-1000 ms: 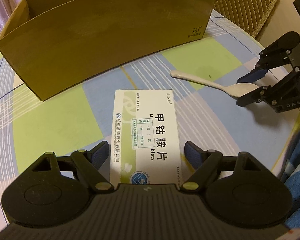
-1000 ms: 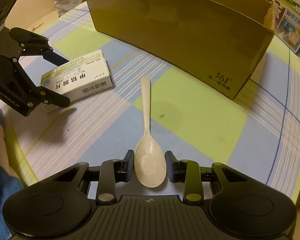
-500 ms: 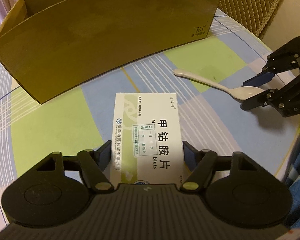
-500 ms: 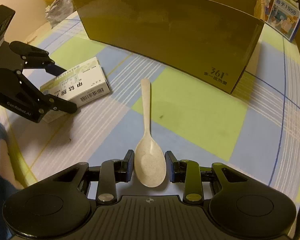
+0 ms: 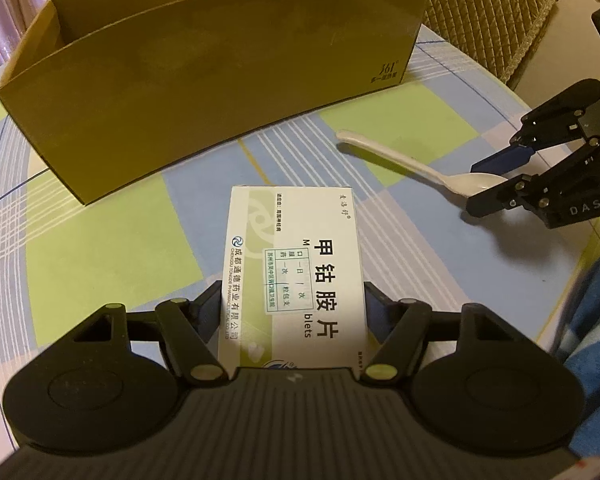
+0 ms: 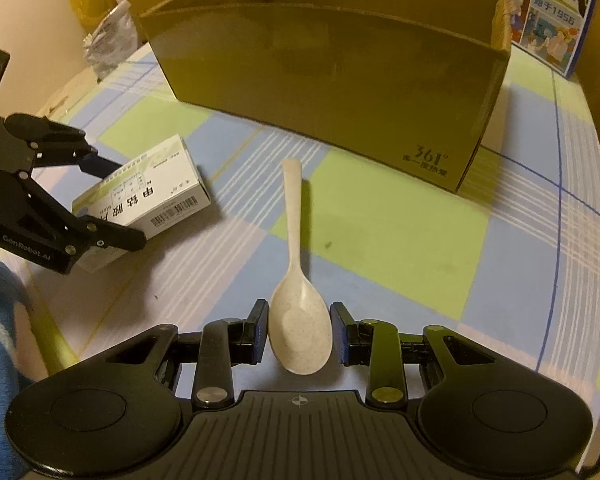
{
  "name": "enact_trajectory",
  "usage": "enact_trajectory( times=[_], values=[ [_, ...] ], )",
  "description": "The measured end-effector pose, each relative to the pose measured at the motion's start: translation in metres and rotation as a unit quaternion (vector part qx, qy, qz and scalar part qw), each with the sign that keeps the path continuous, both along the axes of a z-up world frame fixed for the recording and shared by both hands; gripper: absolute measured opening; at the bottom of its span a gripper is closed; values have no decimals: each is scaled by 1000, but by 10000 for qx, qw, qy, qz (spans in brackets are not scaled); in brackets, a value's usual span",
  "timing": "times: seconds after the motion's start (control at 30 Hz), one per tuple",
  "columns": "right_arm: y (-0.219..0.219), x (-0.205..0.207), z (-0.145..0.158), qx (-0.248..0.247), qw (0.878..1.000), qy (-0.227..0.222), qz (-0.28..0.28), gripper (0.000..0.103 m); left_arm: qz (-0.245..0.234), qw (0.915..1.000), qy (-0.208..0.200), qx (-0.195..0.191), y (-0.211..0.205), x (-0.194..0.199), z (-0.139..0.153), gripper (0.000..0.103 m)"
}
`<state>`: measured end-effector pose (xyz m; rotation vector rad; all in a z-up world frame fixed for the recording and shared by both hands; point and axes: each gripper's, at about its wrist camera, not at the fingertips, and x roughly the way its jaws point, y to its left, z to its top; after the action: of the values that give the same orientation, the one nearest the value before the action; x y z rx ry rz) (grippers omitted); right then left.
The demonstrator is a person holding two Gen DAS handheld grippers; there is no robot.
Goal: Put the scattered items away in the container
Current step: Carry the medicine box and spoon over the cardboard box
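Now my left gripper (image 5: pixel 293 312) has narrowed since a second ago: pads press both long sides of medicine box (image 5: pixel 296 276), box flat on checked tablecloth (image 5: pixel 100 248), short of cardboard box (image 5: pixel 220 64). Right gripper (image 6: pixel 300 330) barely changed: fingers straddle bowl of spoon (image 6: pixel 298 292), thin gaps either side, not clamped. Spoon handle points at cardboard box.

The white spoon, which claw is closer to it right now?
Right. The right claw straddles the white spoon bowl; the left claw is off to the side, closed on the medicine box.
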<state>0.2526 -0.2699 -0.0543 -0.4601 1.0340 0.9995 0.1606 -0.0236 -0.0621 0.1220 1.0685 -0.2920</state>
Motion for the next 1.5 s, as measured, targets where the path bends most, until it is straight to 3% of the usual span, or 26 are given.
enact_trajectory(
  times=[0.6,0.9,1.5],
  values=[
    [-11,-34,53,639,9965,-85,-537,30,485,9978,-391,-226,12,-30,52,67],
    [-25,-55,76,1089,9872,-119,-1159,30,963,9912,-696,-588,23,-44,84,67],
    [-26,-74,99,1545,9784,-260,-1346,30,1418,9804,-1084,-829,34,-60,121,67]
  ],
)
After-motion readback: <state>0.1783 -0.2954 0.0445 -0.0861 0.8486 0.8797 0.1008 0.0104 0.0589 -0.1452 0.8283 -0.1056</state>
